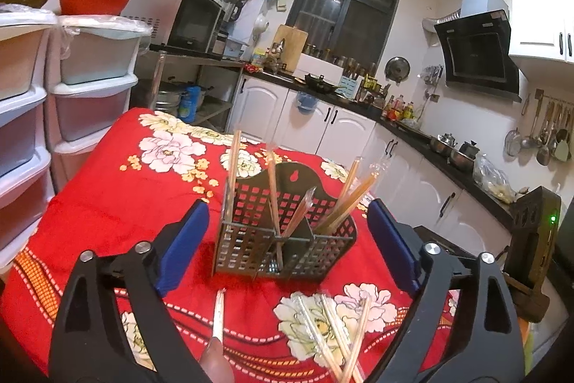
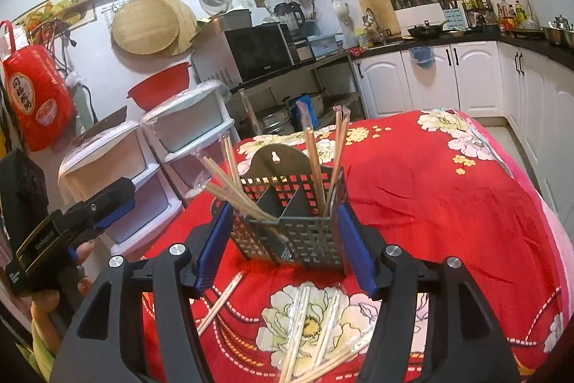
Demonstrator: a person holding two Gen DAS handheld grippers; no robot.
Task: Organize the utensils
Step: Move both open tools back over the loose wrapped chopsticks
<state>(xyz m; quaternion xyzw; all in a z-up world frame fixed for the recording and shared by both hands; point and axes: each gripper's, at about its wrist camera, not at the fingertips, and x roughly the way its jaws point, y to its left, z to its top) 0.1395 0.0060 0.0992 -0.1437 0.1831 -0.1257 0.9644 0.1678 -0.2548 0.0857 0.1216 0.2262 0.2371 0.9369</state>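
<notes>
Here, at the far left of the right wrist view, the left gripper [image 2: 107, 203] is being held wide open and empty beside the table. Toward the middle, the holder [image 1: 283, 239] is standing on the red cloth [image 1: 118, 203], with wrapped chopsticks already leaning in its compartments. The right gripper [image 2: 283, 250] is being held open too, its blue pads flanking the holder with nothing pinched. Loose chopsticks [image 2: 315, 322] are lying just in front of the holder, a single stick [image 2: 222, 302] beside them. Judging by this, a fresh pick is being set up; lowering and closing on one stick is being called for next.
</notes>
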